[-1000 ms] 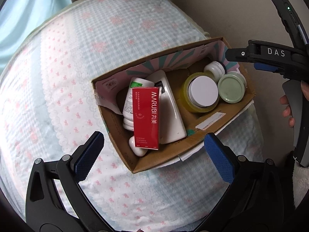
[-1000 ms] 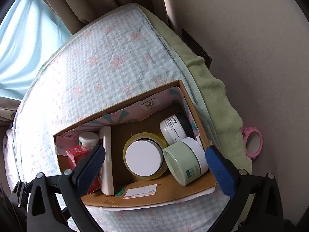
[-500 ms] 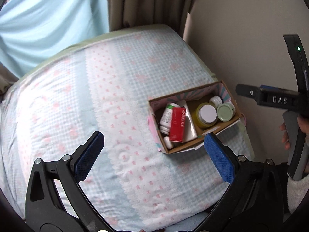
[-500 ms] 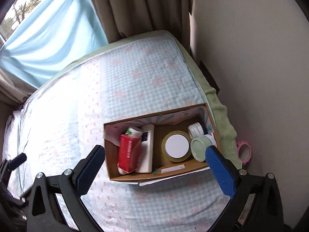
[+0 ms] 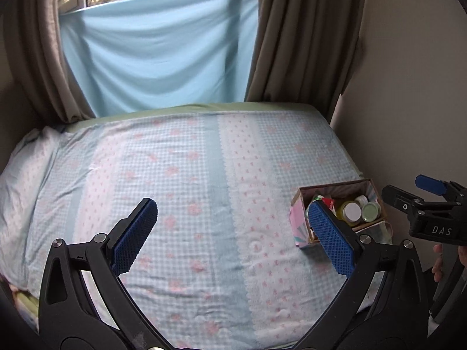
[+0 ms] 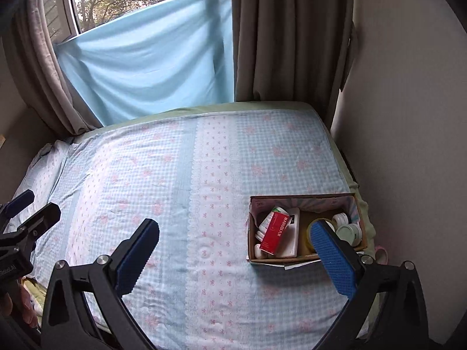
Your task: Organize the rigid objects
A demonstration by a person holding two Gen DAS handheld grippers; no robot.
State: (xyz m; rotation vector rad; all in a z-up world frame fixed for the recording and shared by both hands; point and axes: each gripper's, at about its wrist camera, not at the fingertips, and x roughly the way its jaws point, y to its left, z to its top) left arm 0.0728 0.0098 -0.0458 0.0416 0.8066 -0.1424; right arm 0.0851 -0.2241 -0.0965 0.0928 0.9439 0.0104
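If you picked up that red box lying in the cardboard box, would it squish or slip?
The red box looks like thin printed carton, so a hard squeeze would probably dent it. Its flat sides should grip well. It lies slanted across a white bottle, so it may slide when nudged.

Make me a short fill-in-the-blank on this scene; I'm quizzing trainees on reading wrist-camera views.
1. The cardboard box sits on the ____.
2. The carton lying in the box is ____ in colour.
3. The left gripper and right gripper both have their jaws ____.
4. The cloth hung across the window is light ____.

Missing words: bed; red; open; blue
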